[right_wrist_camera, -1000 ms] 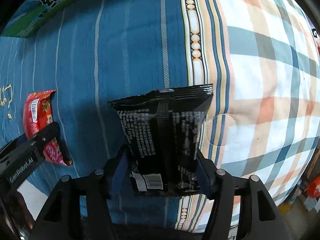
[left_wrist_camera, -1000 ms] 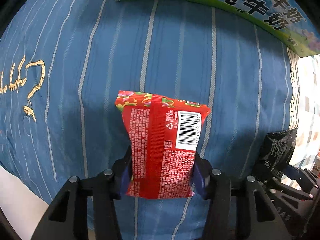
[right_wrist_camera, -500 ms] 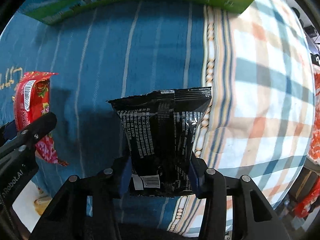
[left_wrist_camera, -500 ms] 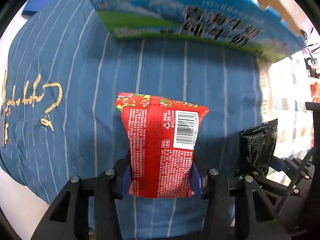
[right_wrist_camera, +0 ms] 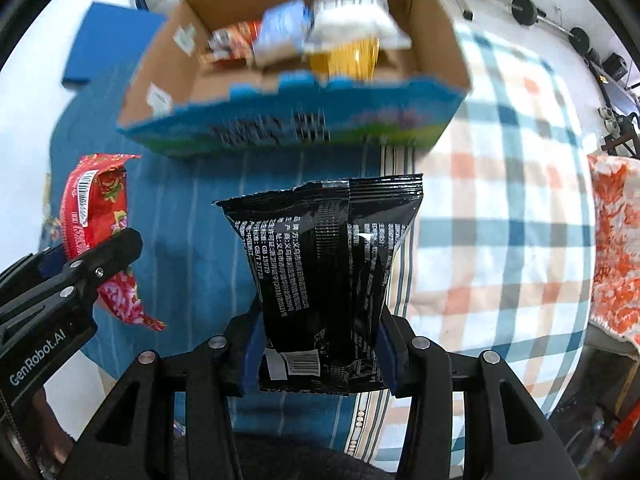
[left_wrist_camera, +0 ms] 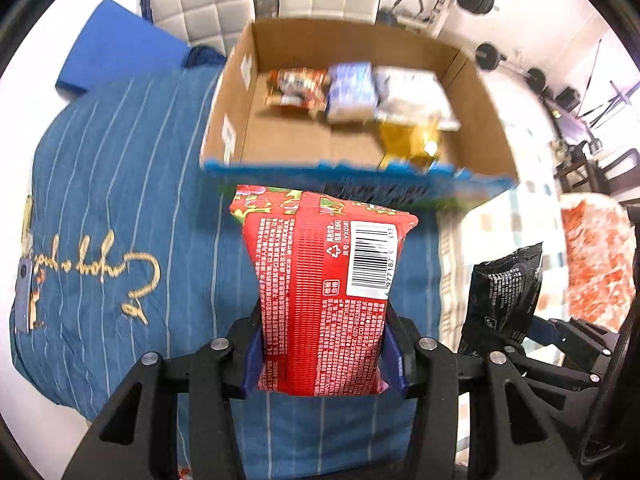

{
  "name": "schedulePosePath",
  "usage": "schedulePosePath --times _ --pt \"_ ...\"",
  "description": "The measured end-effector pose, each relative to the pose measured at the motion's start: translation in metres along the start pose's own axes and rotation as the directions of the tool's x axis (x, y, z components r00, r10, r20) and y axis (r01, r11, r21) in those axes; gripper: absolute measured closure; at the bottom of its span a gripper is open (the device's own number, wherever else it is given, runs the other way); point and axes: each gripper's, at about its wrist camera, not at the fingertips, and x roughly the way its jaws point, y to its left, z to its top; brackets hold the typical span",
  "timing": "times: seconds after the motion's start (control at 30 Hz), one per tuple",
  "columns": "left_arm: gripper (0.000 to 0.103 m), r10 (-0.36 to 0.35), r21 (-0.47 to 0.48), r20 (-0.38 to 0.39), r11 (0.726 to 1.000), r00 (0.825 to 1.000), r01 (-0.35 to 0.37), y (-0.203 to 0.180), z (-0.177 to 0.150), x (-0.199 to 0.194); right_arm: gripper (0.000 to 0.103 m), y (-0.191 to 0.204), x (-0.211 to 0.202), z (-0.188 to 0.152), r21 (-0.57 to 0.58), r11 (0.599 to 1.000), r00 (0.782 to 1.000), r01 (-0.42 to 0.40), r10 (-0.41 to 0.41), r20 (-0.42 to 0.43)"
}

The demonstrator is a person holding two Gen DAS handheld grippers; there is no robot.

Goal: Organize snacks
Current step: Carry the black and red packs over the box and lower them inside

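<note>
Currently left gripper [left_wrist_camera: 323,354] pinches red snack packet [left_wrist_camera: 324,292] at its lower end; right gripper [right_wrist_camera: 318,354] pinches black snack packet [right_wrist_camera: 324,264] likewise. Both look light, soft, crinkly, probably slippery film; grip mid-body, gently. Cardboard box [left_wrist_camera: 486,120] ahead of both.

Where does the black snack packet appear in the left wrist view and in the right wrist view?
Left wrist view: the black snack packet is at the right edge, low, held in the right tool.
Right wrist view: the black snack packet is in the centre, upright, clamped in that tool.
Shared landmark: the open cardboard box of snacks lies beyond it in both views.
</note>
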Motion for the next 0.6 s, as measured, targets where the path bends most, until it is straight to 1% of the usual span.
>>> schedulePosePath --times 0.13,0.27,0.47,0.6 --pt "0.057 -0.025 0.011 0.055 1.000 0.998 0.024 -0.002 0.017 -0.025 0.053 -0.005 -0.031 0.010 0.013 0.999 0.998 -0.038 0.037 0.047" --pt "0.057 -0.032 0.028 0.106 0.999 0.994 0.030 -0.005 0.038 -0.044 0.053 -0.005 -0.056 0.019 0.013 0.997 0.993 -0.072 0.070 0.090" --pt "0.057 -0.026 0.053 0.159 0.998 0.987 0.018 -0.004 0.075 -0.052 0.053 -0.001 -0.075 0.062 0.003 0.995 0.983 -0.104 0.102 0.151" --pt "0.057 -0.011 0.063 0.187 0.998 0.982 -0.001 -0.001 0.103 -0.054 0.053 0.005 -0.080 0.093 -0.016 0.994 0.976 -0.104 0.105 0.192"
